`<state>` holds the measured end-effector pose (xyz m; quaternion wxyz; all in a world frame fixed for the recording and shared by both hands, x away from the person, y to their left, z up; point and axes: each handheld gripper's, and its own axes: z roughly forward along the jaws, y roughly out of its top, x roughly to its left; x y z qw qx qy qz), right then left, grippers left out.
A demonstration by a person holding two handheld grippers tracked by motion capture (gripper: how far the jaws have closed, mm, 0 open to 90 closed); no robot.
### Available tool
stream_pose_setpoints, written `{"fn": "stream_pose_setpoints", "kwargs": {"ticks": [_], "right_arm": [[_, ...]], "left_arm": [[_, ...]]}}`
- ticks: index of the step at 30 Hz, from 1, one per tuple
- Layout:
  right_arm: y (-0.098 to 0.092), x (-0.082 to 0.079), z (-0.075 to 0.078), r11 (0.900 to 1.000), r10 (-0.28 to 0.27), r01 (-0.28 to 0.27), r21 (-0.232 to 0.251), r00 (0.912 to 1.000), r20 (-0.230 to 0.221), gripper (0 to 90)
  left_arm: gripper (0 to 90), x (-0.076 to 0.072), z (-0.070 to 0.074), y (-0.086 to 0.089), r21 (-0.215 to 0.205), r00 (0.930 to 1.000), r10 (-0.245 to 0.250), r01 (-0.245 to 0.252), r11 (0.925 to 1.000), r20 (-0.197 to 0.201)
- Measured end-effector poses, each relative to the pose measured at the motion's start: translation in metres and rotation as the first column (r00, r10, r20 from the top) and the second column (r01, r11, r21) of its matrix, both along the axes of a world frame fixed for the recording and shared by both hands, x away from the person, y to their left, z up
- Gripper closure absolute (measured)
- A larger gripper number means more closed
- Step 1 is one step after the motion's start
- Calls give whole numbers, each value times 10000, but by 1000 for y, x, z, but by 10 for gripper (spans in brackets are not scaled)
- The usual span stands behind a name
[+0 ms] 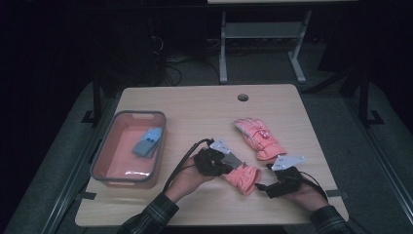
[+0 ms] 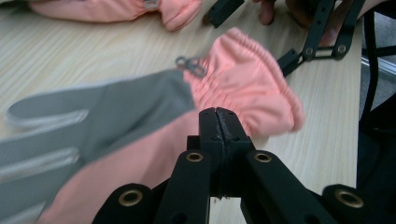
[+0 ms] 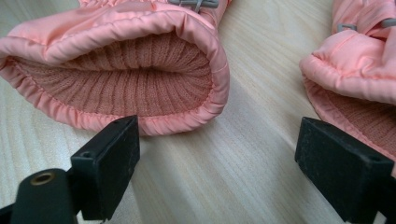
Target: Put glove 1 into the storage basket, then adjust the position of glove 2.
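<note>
The pink glove lies near the table's front edge, pinched by the closed left gripper; its cuff faces right toward the open right gripper, just beside

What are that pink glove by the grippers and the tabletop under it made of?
The pink glove looks like smooth, slightly shiny synthetic fabric, puckered at the elastic cuff. Its cuff lining shows knitted ribs, and its grey palm looks matte and finely textured. The table has a pale wood-grain pattern, probably laminate rather than solid wood.
</note>
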<state>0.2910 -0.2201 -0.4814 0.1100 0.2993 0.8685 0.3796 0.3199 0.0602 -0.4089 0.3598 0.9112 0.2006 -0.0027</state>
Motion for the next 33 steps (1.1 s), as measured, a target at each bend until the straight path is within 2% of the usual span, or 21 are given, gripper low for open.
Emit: {"fn": "stream_pose_setpoints", "kwargs": {"ticks": [3,4,7,10,11,12,15,17,20,21,22,23,24,25,28,31,32,33], "right_arm": [[0,0,0,10000,5,-5,-7,10000,4,134],[0,0,0,10000,5,-5,-6,10000,-2,132],[0,0,0,10000,29,-29,-19,10000,14,128],[0,0,0,10000,9,-8,-26,10000,13,126],[0,0,0,10000,-17,17,-40,10000,-3,127],[1,-1,2,9998,-124,122,-160,9998,-147,141],[1,-2,3,9997,-159,155,-203,9997,-191,156],[-1,-4,8,9998,-204,202,-49,9991,-378,223],[-4,-6,16,9994,-195,206,279,9990,-392,306],[-4,-6,16,9994,-195,206,279,9990,-392,306],[-5,-6,22,9982,-163,187,563,9989,-433,382],[-6,-6,25,9978,-119,145,641,9991,-398,413],[-6,-6,25,9978,-119,145,641,9991,-398,413],[-6,-6,28,9970,-96,118,763,9995,-295,452],[-6,-5,39,9914,-80,105,1306,9998,-196,576],[-3,-4,48,9874,-27,51,1581,9999,-152,725],[2,-2,53,9853,111,-66,1710,9996,-255,814],[5,-1,55,9843,180,-122,1760,9994,-310,841]], "left_arm": [[891,-6,-1,20,-119,9996,288,-287,9995,79],[887,-6,-1,20,-119,9996,288,-287,9995,79],[858,-14,-5,41,-77,9979,628,-627,9980,152],[782,-18,-9,51,81,9970,730,-733,9973,253],[782,-22,-14,58,181,9959,868,-873,9960,253],[704,-26,-20,66,333,9946,975,-988,9946,365],[635,-31,-26,74,508,9932,1082,-1103,9926,420],[527,-38,-33,83,508,9896,1317,-1347,9896,574],[456,-42,-39,89,592,9877,1446,-1481,9872,601],[433,-42,-39,89,592,9877,1446,-1481,9872,601],[396,-45,-44,92,441,9831,1705,-1736,9838,665],[380,-46,-46,93,488,9829,1698,-1734,9836,711],[352,-46,-46,93,488,9829,1698,-1734,9836,711],[352,-48,-48,94,578,9813,1693,-1749,9829,917],[265,-50,-52,96,497,9786,1790,-1847,9815,1015],[190,-51,-57,97,626,9785,1760,-1834,9810,1077],[161,-52,-59,97,502,9769,1760,-1832,9818,1211],[157,-52,-60,98,491,9767,1696,-1773,9829,1312]]}}
